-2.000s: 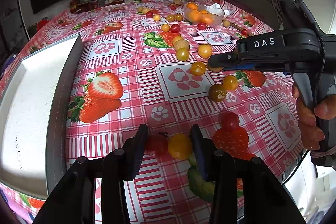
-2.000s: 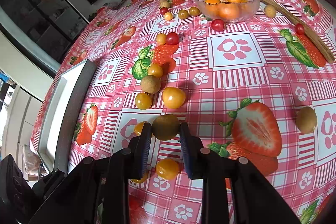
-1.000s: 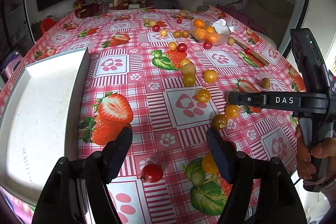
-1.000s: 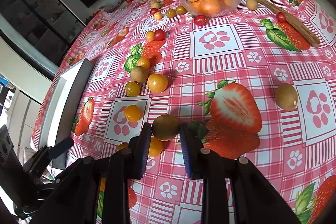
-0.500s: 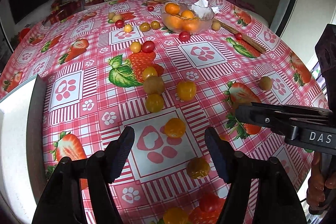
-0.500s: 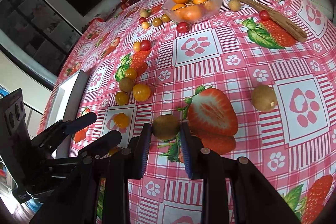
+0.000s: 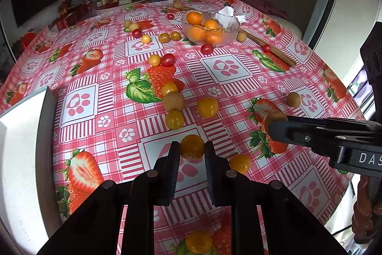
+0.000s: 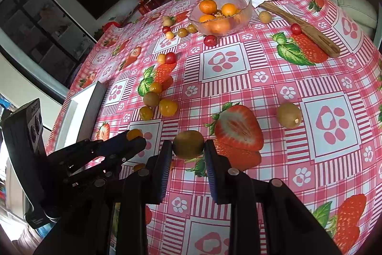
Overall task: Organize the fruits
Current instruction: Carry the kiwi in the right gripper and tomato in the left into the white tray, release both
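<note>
My left gripper (image 7: 191,150) is shut on a yellow-orange cherry tomato (image 7: 191,146), held just above the strawberry tablecloth. My right gripper (image 8: 188,146) is shut on a brownish-green round fruit (image 8: 188,144); it also shows at the right of the left wrist view (image 7: 274,121). The left gripper appears at the lower left of the right wrist view (image 8: 133,138). Several loose yellow and red tomatoes and brown fruits lie across the cloth, such as a yellow one (image 7: 207,107) and a brown one (image 8: 289,115).
A white tray (image 7: 45,126) with a grey rim stands at the left. A glass bowl (image 7: 232,34) of oranges sits at the back with a crumpled tissue (image 7: 229,16) and a wooden utensil (image 8: 308,32) beside it. The table edge drops off at the right.
My left gripper, open over the table half a second ago, has closed on a yellow-orange tomato. My right gripper has carried its brownish-green fruit a little to the right, still shut.
</note>
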`<state>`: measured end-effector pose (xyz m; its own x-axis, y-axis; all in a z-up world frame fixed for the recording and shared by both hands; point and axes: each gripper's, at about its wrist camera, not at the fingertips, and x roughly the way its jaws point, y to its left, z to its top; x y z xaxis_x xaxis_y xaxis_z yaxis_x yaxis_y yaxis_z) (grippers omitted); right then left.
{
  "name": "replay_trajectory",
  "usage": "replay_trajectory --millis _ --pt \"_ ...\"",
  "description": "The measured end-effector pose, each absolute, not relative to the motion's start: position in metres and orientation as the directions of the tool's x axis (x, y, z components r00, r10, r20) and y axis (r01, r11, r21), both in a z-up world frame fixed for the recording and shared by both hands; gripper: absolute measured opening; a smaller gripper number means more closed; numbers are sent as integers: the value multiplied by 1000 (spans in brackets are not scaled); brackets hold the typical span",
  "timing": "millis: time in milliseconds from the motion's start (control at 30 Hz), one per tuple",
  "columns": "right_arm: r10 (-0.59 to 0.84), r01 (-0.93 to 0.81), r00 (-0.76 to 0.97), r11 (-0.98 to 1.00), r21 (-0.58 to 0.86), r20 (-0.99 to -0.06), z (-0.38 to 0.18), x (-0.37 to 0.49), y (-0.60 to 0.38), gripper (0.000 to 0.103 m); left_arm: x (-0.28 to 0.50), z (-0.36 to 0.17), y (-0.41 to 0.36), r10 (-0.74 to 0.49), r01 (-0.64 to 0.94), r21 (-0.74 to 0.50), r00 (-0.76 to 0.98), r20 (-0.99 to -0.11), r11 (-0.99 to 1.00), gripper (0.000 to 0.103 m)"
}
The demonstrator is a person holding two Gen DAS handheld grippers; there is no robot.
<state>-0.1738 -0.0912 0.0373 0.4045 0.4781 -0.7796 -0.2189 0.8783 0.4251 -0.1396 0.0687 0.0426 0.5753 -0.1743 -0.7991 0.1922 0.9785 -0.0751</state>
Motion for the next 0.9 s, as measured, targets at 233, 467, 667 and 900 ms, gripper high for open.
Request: replay_trajectory --millis 233,467,667,900 --pt "501 -326 380 859 394 -778 61 -175 -39 30 -170 75 137 -131 92 -93 637 -760 991 22" --pt "560 -474 302 790 388 -771 80 -176 54 30 -201 73 234 35 -105 -42 638 -769 994 22" --pt "583 -587 197 714 381 -788 74 -178 149 30 -217 49 304 153 -277 -15 576 -803 961 22" --pt "519 -654 106 679 334 -848 42 -176 232 30 -219 24 328 164 -324 -17 524 -836 946 22"
